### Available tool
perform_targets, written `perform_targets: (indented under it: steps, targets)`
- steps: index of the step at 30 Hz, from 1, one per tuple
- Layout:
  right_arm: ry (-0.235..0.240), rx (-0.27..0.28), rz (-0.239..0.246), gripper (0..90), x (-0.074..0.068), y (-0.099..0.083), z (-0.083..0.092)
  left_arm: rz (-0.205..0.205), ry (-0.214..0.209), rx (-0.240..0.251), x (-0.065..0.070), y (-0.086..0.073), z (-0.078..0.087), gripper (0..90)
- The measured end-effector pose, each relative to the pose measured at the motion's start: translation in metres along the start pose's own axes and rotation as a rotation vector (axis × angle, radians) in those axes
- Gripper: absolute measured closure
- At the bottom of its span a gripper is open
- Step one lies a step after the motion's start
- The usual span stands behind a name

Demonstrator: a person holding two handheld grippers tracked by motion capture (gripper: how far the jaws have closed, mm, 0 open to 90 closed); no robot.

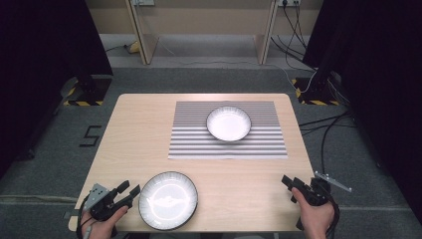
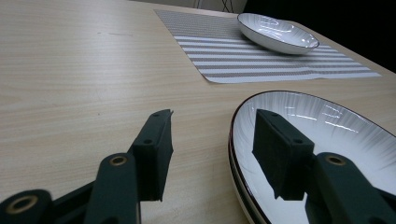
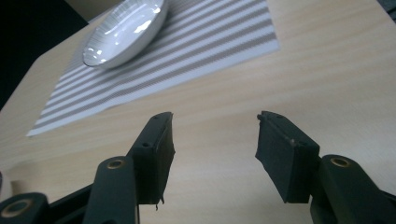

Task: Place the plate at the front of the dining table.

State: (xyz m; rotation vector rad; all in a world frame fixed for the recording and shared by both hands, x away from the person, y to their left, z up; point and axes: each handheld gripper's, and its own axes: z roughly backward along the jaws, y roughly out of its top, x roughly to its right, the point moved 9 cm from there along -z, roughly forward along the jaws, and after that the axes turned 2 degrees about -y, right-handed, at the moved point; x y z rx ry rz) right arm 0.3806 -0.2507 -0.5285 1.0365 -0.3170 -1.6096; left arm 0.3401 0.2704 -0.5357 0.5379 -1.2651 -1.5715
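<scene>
high: overhead, forward-down | gripper views: low, close | shared: striped mat (image 1: 228,130)

Bare wood (image 1: 139,134) is left open across the table's left half and along its near edge between the two grippers. The near-left corner is taken up by a plate (image 1: 167,200), its rim lying between the left gripper's (image 1: 128,191) open jaws. The far middle is blocked by a bowl (image 1: 229,124) set on a striped mat (image 1: 263,144).

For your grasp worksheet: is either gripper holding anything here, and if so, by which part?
Nothing is held. The left gripper straddles the near plate's rim with open jaws; the right gripper is open over bare table.
</scene>
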Motion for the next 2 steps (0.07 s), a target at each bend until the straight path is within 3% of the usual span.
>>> perform_targets:
  steps: [2]
  targets:
    - [0.012, 0.006, 0.011, 45.7, -0.0065, 0.0071, -0.0034, 0.001, 0.004, 0.005, -0.0006, 0.0009, 0.0005, 46.7]
